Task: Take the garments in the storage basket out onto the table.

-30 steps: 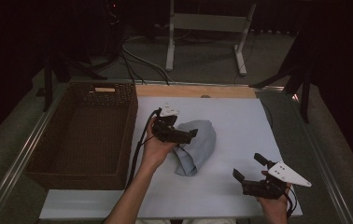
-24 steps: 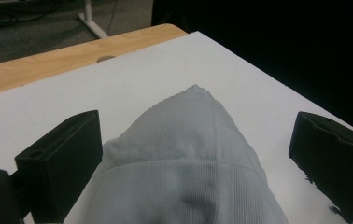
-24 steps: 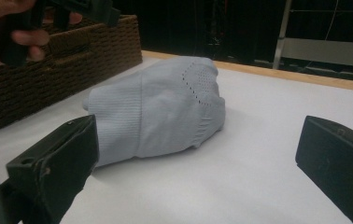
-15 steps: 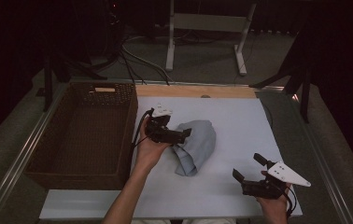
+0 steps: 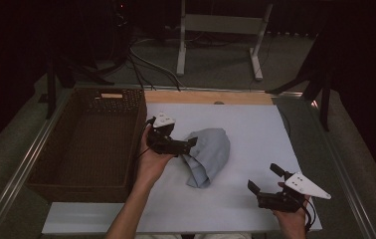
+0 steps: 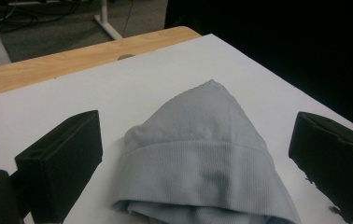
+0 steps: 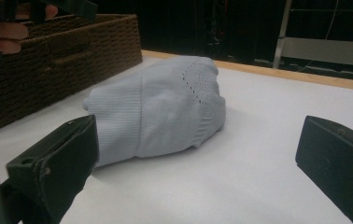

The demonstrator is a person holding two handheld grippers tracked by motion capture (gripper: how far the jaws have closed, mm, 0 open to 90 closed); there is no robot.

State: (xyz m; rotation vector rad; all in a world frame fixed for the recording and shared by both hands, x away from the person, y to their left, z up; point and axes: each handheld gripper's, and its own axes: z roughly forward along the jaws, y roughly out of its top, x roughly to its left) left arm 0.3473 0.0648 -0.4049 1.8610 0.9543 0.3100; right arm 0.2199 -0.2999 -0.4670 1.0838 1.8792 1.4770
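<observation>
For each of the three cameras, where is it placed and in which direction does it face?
High view: fixed above the person's side, looking forward and down on the white table; both forearms, the left gripper and the right gripper show.
Left gripper view: rides on the left gripper, facing the pale blue garment and the table's far wooden edge; its two black jaws stand apart.
Right gripper view: rides on the right gripper, low over the table, facing the wicker basket; open jaws, the other hand's fingers at top left.
Shared: all three show the garment.

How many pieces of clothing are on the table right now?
1. A pale blue folded garment lies mid-table on the white sheet, right of the wicker basket, just ahead of the left gripper. Anything under it would be hidden.
</observation>
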